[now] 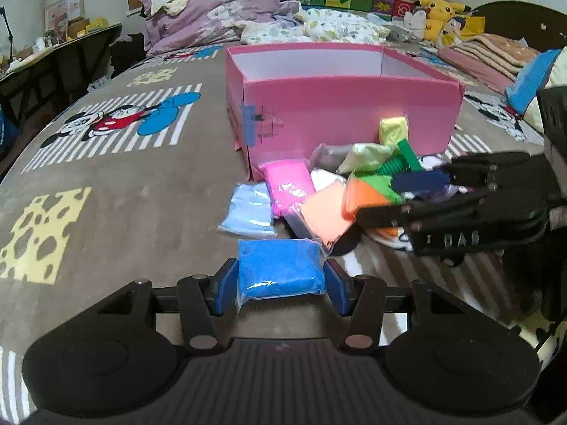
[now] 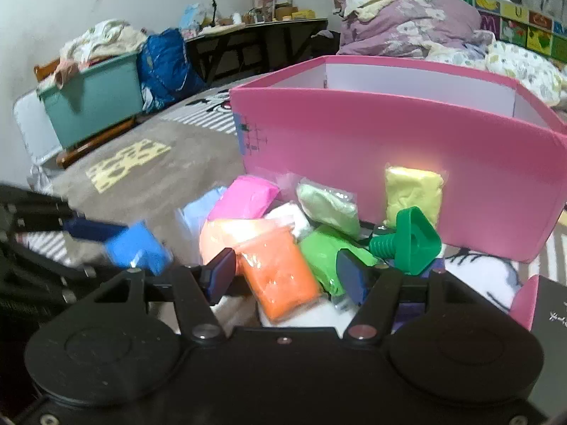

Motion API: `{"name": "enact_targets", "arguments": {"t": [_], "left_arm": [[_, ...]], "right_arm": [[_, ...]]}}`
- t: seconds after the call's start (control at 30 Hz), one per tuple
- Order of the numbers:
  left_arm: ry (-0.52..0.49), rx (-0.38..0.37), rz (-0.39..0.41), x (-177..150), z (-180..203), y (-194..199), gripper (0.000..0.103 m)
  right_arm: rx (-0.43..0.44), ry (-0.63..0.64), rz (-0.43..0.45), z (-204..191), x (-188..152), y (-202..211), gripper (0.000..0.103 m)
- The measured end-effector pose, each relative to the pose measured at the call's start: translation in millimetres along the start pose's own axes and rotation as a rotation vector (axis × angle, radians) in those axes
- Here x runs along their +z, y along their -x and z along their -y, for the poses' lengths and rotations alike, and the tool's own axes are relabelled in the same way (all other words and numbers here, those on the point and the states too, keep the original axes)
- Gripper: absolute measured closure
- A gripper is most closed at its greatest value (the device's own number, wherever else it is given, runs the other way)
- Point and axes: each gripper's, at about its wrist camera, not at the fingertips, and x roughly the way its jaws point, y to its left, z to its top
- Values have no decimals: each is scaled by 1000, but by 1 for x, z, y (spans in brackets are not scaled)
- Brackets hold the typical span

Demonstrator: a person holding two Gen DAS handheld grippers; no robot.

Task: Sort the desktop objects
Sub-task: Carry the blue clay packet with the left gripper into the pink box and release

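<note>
A pile of coloured clay packets lies on the bed in front of an open pink box (image 1: 340, 106), which also shows in the right wrist view (image 2: 389, 134). My left gripper (image 1: 280, 283) is shut on a blue clay packet (image 1: 280, 269), also seen from the right wrist view (image 2: 138, 248). My right gripper (image 2: 288, 276) is open around an orange clay packet (image 2: 280, 272), its pads on either side; it also shows in the left wrist view (image 1: 407, 191). Pink (image 1: 287, 184), light blue (image 1: 250, 212), peach (image 1: 326, 216), green (image 2: 326, 251) and yellow (image 2: 413, 194) packets and a green plastic bolt (image 2: 407, 241) lie in the pile.
The bed has a brown cartoon blanket (image 1: 124, 184). Bedding and plush toys (image 1: 443, 17) are heaped behind the box. A teal bin (image 2: 92, 102), a blue bag (image 2: 163, 67) and a dark desk (image 2: 255, 39) stand beside the bed. A dark box (image 2: 553, 315) sits at the right.
</note>
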Motion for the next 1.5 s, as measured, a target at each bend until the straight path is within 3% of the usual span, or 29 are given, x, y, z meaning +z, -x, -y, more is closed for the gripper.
{"name": "enact_targets", "arguments": {"t": [0.13, 0.3, 0.47, 0.93, 1.2, 1.5], "left_arm": [[9, 1, 22, 9, -3, 10, 52], [28, -5, 52, 25, -8, 20, 52], [21, -14, 91, 45, -4, 27, 52], [-33, -48, 179, 120, 12, 14, 52], [-35, -63, 155, 157, 13, -19, 52], [45, -89, 73, 186, 12, -65, 52]], "right_arm": [[-55, 40, -25, 4, -4, 4, 36], [-45, 72, 24, -6, 2, 8, 36], [-48, 168, 2, -23, -5, 0, 36], [-41, 142, 24, -27, -8, -2, 36], [-33, 125, 32, -25, -9, -2, 36], [-33, 126, 33, -25, -9, -3, 36]]}}
